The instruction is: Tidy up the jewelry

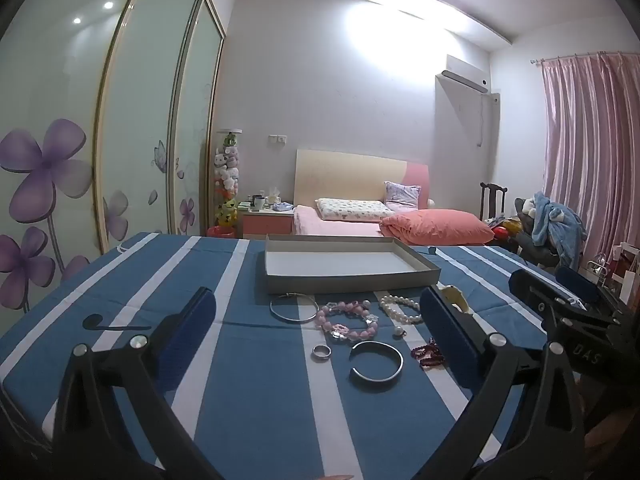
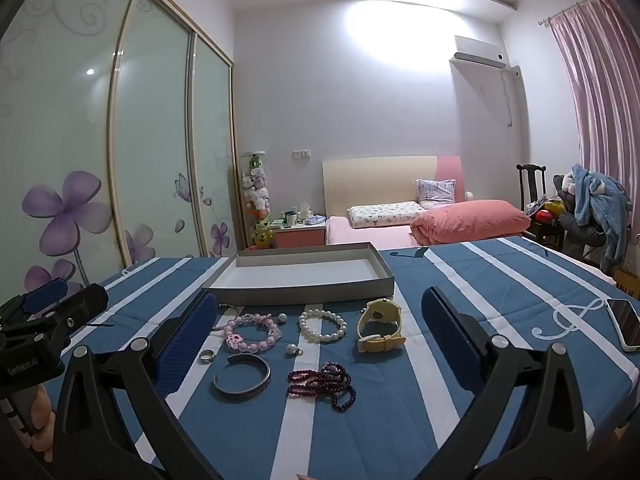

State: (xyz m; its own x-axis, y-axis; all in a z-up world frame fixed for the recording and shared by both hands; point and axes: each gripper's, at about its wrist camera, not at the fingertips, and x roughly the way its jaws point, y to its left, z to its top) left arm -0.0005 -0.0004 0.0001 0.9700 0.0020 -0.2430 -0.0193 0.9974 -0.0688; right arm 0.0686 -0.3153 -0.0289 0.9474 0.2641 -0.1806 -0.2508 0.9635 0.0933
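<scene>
Jewelry lies loose on the blue striped cloth in front of an empty grey box [image 1: 348,283] [image 2: 300,294]. I see a thin silver bangle [image 1: 294,308], a pink bead bracelet [image 1: 347,320] [image 2: 252,333], a pearl bracelet [image 1: 400,309] [image 2: 322,326], a silver ring [image 1: 322,352] [image 2: 207,356], a silver cuff [image 1: 376,362] [image 2: 242,376], dark red beads [image 1: 428,354] [image 2: 324,384] and a yellow watch [image 2: 378,326]. My left gripper [image 1: 317,297] and right gripper [image 2: 320,298] hover side by side above the near pieces, both wide open and holding nothing.
A white phone [image 2: 624,325] lies on the cloth at the far right. A single pearl [image 2: 294,348] sits between the bracelets. Beyond the table are a bed with a pink duvet [image 1: 436,229], sliding wardrobe doors at left and a chair piled with clothes [image 2: 592,204].
</scene>
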